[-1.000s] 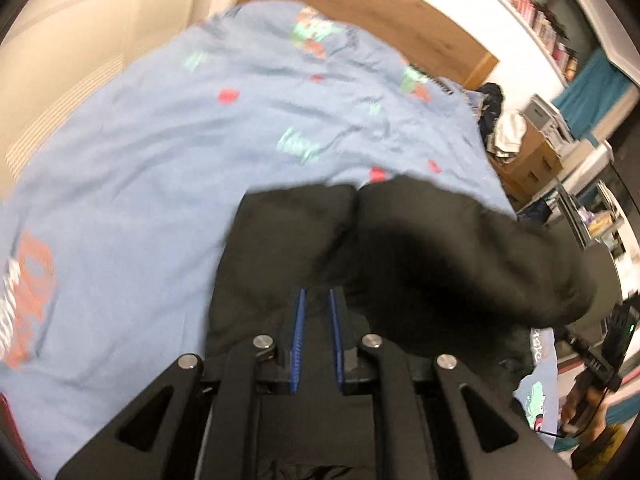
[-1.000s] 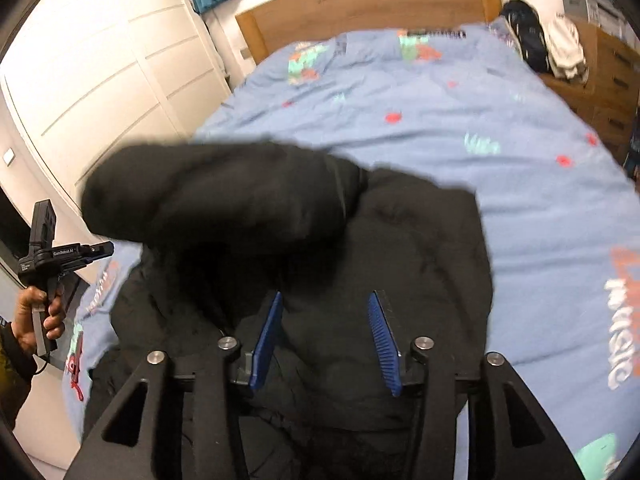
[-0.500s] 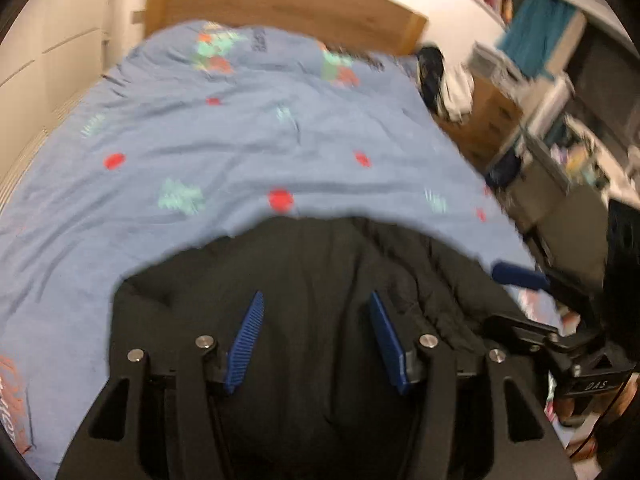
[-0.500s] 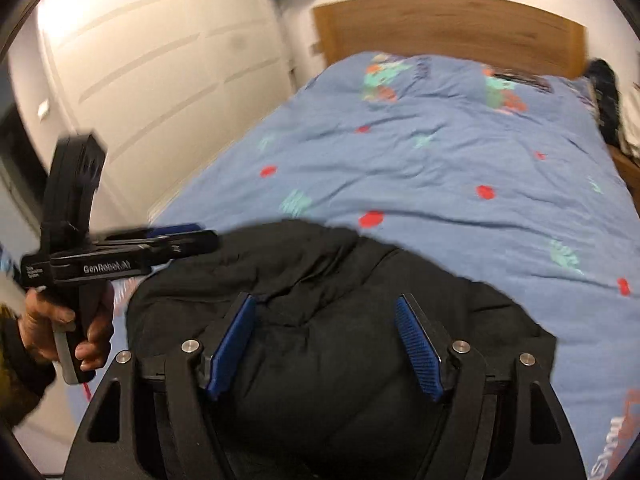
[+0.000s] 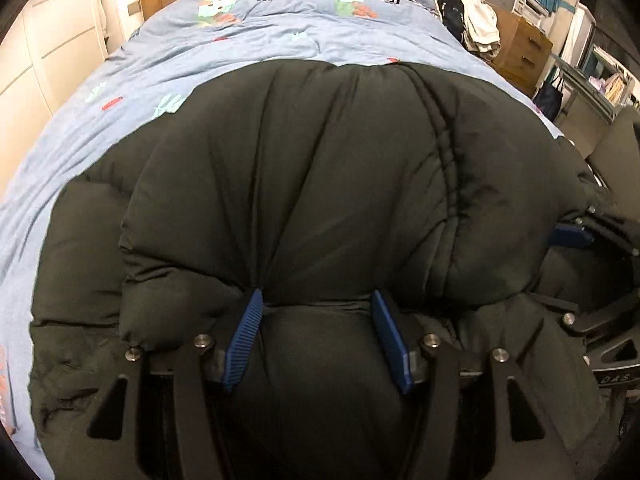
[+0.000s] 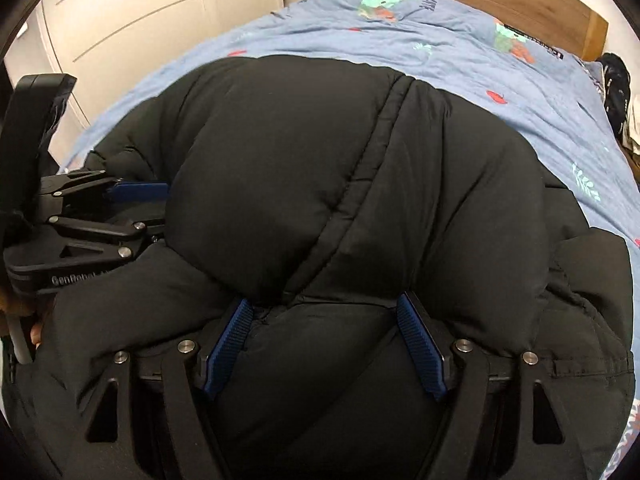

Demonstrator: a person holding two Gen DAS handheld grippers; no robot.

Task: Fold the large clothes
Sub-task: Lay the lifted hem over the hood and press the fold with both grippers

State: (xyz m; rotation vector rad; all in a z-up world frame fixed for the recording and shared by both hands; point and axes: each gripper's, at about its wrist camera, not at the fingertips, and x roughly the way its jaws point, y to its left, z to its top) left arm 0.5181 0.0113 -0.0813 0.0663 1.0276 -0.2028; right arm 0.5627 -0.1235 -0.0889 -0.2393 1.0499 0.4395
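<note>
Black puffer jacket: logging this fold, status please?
Left gripper and right gripper open, jaws just widened, pressed into the padding. Black puffer jacket bunched on the blue duvet. Nothing in the way.

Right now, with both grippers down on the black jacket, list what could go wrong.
1. The puffy black jacket bulges high where it is folded over; the fold may spring back once released.
2. The left gripper has just been opening, padding bulging between its jaws; the blue pads might snag fabric on withdrawal.
3. The right gripper has also just been opening and sits close beside the left; they could bump or drag the jacket across the blue duvet.
</note>
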